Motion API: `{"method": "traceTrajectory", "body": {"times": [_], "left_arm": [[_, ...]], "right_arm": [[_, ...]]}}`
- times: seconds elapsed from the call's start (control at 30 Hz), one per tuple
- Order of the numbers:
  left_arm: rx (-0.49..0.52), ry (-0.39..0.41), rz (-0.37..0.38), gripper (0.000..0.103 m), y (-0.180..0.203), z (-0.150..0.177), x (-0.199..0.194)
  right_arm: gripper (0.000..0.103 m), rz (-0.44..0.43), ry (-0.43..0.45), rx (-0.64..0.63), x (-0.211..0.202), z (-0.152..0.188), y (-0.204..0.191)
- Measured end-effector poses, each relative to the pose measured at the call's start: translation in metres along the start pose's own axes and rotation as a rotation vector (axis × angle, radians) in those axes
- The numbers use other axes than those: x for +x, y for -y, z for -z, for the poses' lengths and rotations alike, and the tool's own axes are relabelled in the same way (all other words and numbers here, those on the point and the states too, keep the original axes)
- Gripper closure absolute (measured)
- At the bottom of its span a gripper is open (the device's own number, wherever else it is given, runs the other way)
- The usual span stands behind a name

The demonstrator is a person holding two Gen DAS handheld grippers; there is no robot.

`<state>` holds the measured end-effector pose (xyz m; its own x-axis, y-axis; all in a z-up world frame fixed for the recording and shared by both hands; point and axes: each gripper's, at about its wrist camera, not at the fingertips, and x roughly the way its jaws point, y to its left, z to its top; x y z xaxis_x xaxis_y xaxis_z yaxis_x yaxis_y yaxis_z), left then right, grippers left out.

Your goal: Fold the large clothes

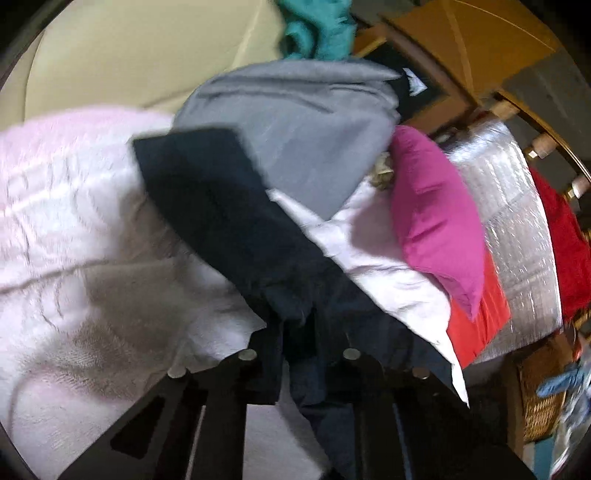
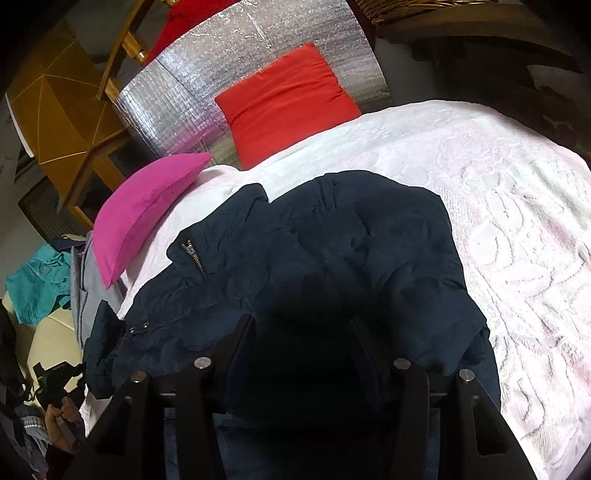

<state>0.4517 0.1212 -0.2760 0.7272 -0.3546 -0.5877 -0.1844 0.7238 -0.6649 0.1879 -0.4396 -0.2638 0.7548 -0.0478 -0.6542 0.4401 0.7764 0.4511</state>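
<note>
A dark navy padded jacket (image 2: 314, 258) with a zip lies bunched on the white and pink patterned bedspread (image 2: 517, 221). My right gripper (image 2: 301, 332) is shut on the jacket's near edge; the cloth bulges between and over its fingers. In the left wrist view a long strip of the same jacket (image 1: 221, 214) runs from the middle of the bed into my left gripper (image 1: 299, 332), which is shut on it. The left gripper also shows at the bed's left edge in the right wrist view (image 2: 55, 373), held by a hand.
A magenta pillow (image 2: 147, 206) and a red pillow (image 2: 284, 99) lie at the head of the bed against a silver foil panel (image 2: 184, 92). A grey garment (image 1: 295, 122) and a teal one (image 1: 317, 26) lie beside the bed. A wicker basket (image 1: 543, 398) stands at right.
</note>
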Motion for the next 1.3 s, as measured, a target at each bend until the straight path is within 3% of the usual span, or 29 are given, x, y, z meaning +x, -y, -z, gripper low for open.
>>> {"method": "traceTrajectory", "body": {"times": [0.23, 0.47, 0.67, 0.9, 1.0, 1.07, 1.17, 1.2, 1.3], "left_arm": [[0.171, 0.052, 0.057, 0.092, 0.062, 0.020, -0.042], [0.328, 0.050, 0.195, 0.094, 0.128, 0.079, -0.074], [0.482, -0.068, 0.264, 0.095, 0.172, 0.154, -0.073], [0.608, -0.217, 0.228, 0.095, 0.188, 0.233, -0.046], [0.646, -0.271, 0.176, 0.092, 0.187, 0.256, -0.035], [0.650, -0.321, 0.144, 0.087, 0.184, 0.266, -0.028], [0.650, -0.395, 0.091, 0.062, 0.179, 0.279, -0.027], [0.654, -0.395, 0.089, 0.050, 0.178, 0.282, -0.031], [0.708, -0.367, 0.108, 0.041, 0.175, 0.291, -0.055]], "right_arm": [[0.047, -0.006, 0.016, -0.009, -0.016, 0.006, 0.000], [0.047, -0.022, 0.038, 0.044, -0.036, 0.009, 0.015], [0.047, -0.077, 0.025, 0.119, -0.043, 0.009, 0.024], [0.047, -0.107, 0.031, 0.139, -0.053, 0.007, 0.029], [0.047, -0.113, 0.023, 0.148, -0.056, 0.005, 0.034], [0.047, -0.113, 0.004, 0.157, -0.054, 0.004, 0.037], [0.047, -0.112, -0.027, 0.171, -0.050, 0.002, 0.042], [0.047, -0.111, -0.032, 0.173, -0.050, 0.002, 0.043], [0.043, -0.103, -0.038, 0.179, -0.049, -0.001, 0.046]]}}
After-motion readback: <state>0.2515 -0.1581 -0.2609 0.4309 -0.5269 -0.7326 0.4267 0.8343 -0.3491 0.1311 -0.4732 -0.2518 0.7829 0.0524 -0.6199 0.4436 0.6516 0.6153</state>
